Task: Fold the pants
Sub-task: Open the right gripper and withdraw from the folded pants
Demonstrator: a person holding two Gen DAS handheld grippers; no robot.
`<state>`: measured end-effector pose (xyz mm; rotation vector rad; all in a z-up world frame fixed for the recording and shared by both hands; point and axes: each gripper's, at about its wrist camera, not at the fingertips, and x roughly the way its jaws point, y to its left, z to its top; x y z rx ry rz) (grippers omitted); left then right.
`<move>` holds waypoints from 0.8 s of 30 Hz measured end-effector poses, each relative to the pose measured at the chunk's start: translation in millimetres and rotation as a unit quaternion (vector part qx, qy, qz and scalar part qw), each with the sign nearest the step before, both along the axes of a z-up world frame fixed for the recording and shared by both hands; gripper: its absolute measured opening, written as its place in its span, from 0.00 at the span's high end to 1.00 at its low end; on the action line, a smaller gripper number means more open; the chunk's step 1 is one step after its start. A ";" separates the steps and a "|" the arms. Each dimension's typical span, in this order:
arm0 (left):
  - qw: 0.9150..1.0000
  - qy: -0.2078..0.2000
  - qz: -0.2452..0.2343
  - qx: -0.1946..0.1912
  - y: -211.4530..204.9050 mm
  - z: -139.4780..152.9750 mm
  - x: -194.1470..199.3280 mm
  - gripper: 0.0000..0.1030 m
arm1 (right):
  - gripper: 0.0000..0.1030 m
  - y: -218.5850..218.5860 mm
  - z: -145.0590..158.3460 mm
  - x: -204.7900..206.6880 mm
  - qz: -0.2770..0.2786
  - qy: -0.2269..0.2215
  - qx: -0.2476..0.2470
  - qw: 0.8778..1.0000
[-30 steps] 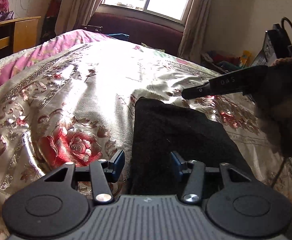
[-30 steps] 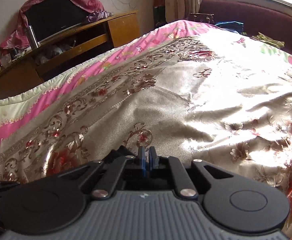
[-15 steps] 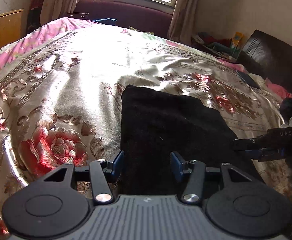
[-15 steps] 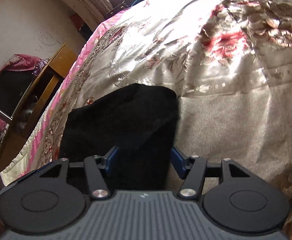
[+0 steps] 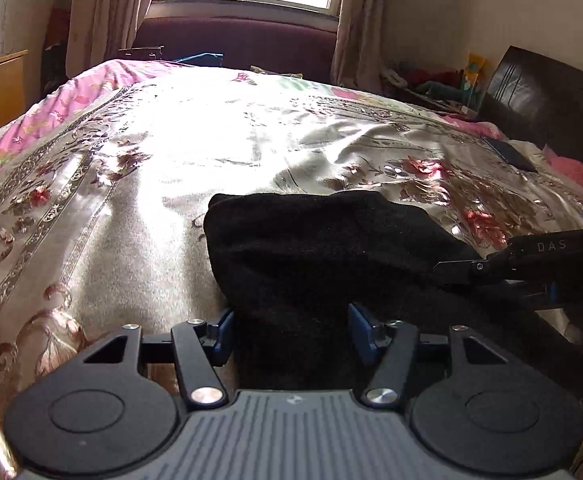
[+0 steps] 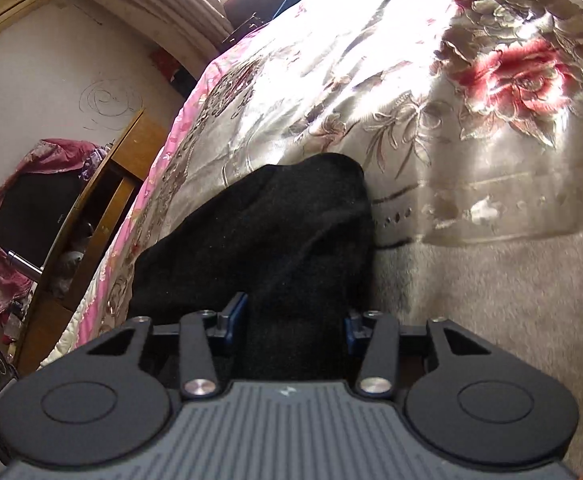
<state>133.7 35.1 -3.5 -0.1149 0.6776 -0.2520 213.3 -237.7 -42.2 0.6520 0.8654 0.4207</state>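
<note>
In the left wrist view, the pants (image 5: pixel 315 248), a black bundle already doubled over, were seen lying on the quilt (image 5: pixel 139 208). They ran from the left gripper (image 5: pixel 290 334) at 6 o'clock up toward 12 o'clock, with the far rounded end just past the middle of the frame. The long axis was judged to run roughly along the line the gripper pointed. The left jaws stood apart and were opening; the near edge of the cloth lay between them, but the blue pads were not seen to press it. The right gripper (image 5: pixel 457 270) entered from 3 o'clock, its fingers laid over the right side of the cloth; whether cloth sat between them could not be told from this view.

In the right wrist view, which was rolled, the pants (image 6: pixel 275 240) stretched from the right gripper (image 6: pixel 293 326) at 6 o'clock toward 12 o'clock, widening to 9 o'clock. The right jaws were closing, with a ridge of cloth standing between them; the pads appeared close to its sides, though firm pressure could not be confirmed. The quilt (image 6: pixel 491 280) lay bare at 3 o'clock.

Both grippers were judged to be at the near end, the right nearer to a grip, so the next fold would likely carry that end toward 12 o'clock.
</note>
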 end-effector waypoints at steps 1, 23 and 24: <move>1.000 0.001 0.002 -0.008 5.0 0.0 9.8 0.30 | 0.55 -1.2 -1.3 10.9 -0.004 0.006 0.006 1.000; 0.995 -0.048 0.037 0.085 -1.0 38.9 -1.4 0.27 | 0.58 40.2 61.0 -117.9 0.071 -0.154 -0.160 0.972; 0.995 -0.054 0.032 0.084 -2.1 41.9 -14.8 0.27 | 0.57 40.4 57.7 -121.8 0.074 -0.149 -0.159 0.973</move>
